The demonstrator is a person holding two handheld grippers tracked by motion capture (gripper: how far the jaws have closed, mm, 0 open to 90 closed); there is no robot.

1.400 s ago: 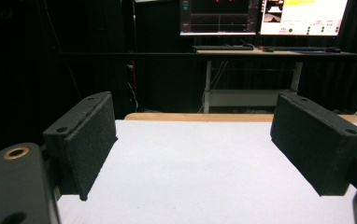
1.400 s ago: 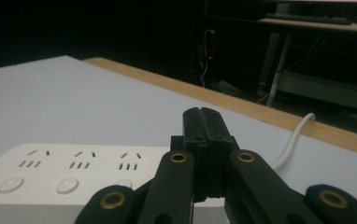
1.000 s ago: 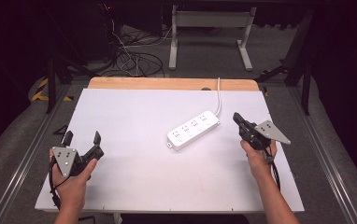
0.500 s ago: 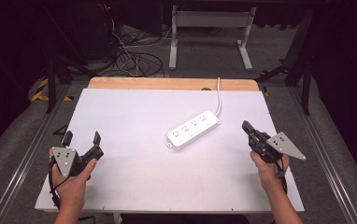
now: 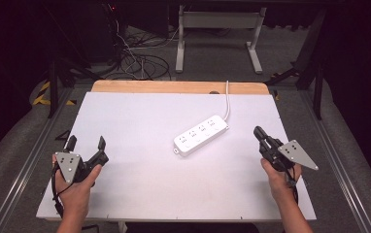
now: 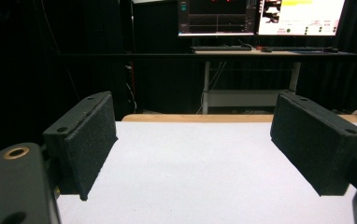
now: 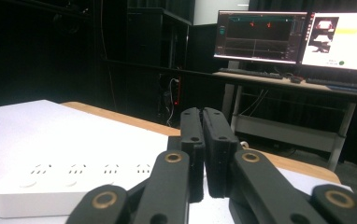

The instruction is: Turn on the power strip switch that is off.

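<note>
White power strip (image 5: 200, 135) lying slantwise near the middle of the white table (image 5: 135, 126), cord running off the far edge. Left gripper (image 5: 85, 144) well to the strip's left, jaws spread wide, empty. Right gripper (image 5: 260, 134) near the strip's right end, jaws pressed together, empty.

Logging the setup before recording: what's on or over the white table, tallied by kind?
Power strip: 1
Hand-held grippers: 2, the left gripper with fingers open, the right gripper with fingers shut
Total: 3
</note>
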